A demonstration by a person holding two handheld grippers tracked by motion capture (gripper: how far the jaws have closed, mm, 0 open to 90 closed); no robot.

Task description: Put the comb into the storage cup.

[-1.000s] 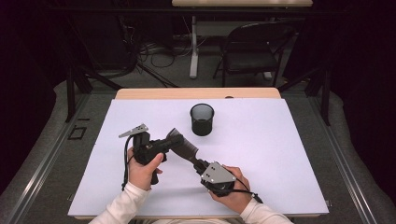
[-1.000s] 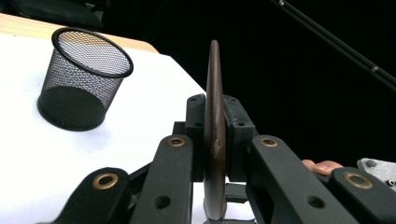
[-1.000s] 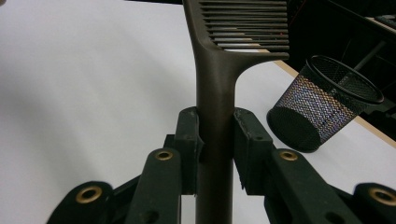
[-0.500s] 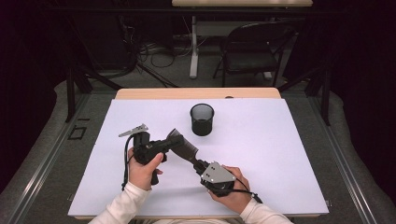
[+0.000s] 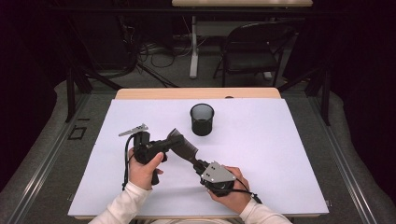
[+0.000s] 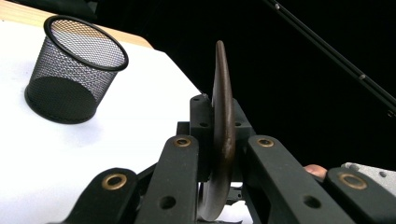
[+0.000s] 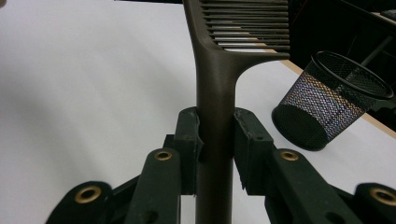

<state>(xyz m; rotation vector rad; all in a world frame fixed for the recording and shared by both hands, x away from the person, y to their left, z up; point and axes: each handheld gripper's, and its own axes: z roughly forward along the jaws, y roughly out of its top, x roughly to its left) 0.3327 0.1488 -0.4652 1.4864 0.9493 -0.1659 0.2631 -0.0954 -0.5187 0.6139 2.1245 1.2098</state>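
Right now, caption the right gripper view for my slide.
Right gripper clamps comb handle; mesh cup stands behind.

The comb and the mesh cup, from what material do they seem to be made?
The comb looks like dark brown moulded plastic with a smooth, slightly glossy finish: one seamless piece with even teeth, though the look leaves the material open. The mesh cup looks like black-coated metal mesh: fine woven wire, see-through, with a solid rim.

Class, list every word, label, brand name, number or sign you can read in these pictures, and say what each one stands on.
None: no readable text stands on anything here.
The dark comb, the black mesh cup, the white table cover, the left gripper and the right gripper bear no print.
A small dark square outline on the floor left of the table holds no letters.
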